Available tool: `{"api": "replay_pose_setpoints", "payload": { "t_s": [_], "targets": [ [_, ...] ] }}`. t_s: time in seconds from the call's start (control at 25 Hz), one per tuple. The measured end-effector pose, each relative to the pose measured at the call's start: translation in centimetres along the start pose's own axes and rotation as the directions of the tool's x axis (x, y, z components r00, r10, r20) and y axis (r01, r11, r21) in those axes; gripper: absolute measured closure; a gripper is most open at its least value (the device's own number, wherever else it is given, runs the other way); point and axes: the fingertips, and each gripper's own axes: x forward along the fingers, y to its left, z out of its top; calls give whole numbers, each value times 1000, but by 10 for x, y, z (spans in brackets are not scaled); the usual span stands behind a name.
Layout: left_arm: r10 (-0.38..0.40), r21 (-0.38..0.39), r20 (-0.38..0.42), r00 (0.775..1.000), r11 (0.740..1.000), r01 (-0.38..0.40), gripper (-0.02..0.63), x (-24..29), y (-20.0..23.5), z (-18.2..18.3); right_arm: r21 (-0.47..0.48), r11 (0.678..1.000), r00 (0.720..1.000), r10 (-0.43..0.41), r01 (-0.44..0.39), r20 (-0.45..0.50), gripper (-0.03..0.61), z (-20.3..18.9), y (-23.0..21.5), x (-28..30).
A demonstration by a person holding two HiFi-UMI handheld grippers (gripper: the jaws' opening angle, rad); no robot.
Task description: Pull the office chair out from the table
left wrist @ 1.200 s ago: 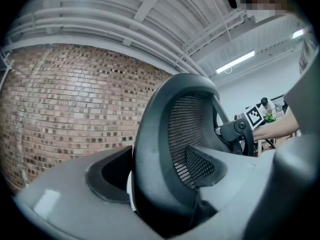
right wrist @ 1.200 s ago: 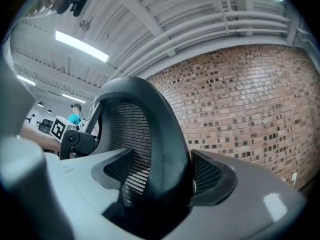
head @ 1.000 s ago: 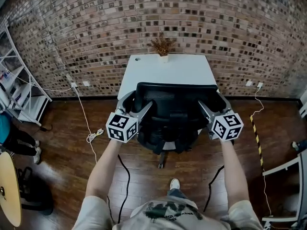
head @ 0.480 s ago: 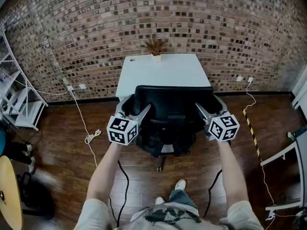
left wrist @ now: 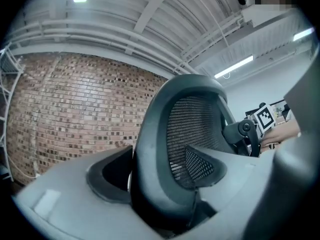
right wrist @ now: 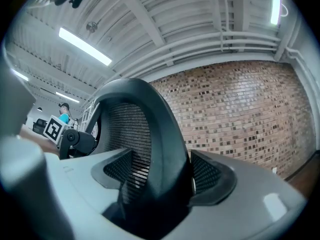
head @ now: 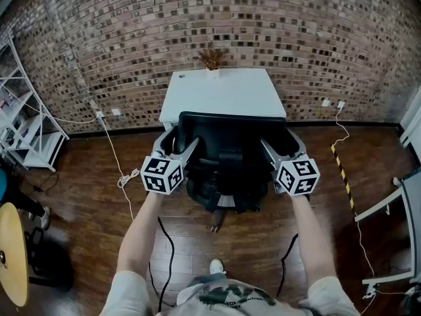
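A black mesh office chair (head: 227, 157) stands in front of a white table (head: 227, 91) that sits against the brick wall. My left gripper (head: 176, 142) is shut on the left edge of the chair's backrest (left wrist: 170, 149), whose frame fills the gap between the jaws. On the backrest's right edge my right gripper (head: 281, 143) is shut too, clamping the frame (right wrist: 160, 154). The chair's seat and base show below the backrest, out past the table's front edge.
A small potted dry plant (head: 212, 61) stands at the table's far edge. White shelving (head: 23, 117) is at the left, a white cable (head: 115, 157) trails on the wood floor, and another white desk frame (head: 395, 216) is at the right. The person's foot (head: 214, 266) is behind the chair.
Both grippers, still clamped on the backrest, have come back toward the person with the chair; the chair stands further out from the table. The person has stepped back.
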Motion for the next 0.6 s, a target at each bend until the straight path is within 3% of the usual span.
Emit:
{"api": "replay_pose_setpoints", "payload": {
  "t_s": [0.6],
  "targets": [
    [75, -6, -21, 997, 997, -75, 296, -47, -44, 5, 2, 1000, 1000, -8, 8, -11, 258, 6, 17, -74]
  ]
}}
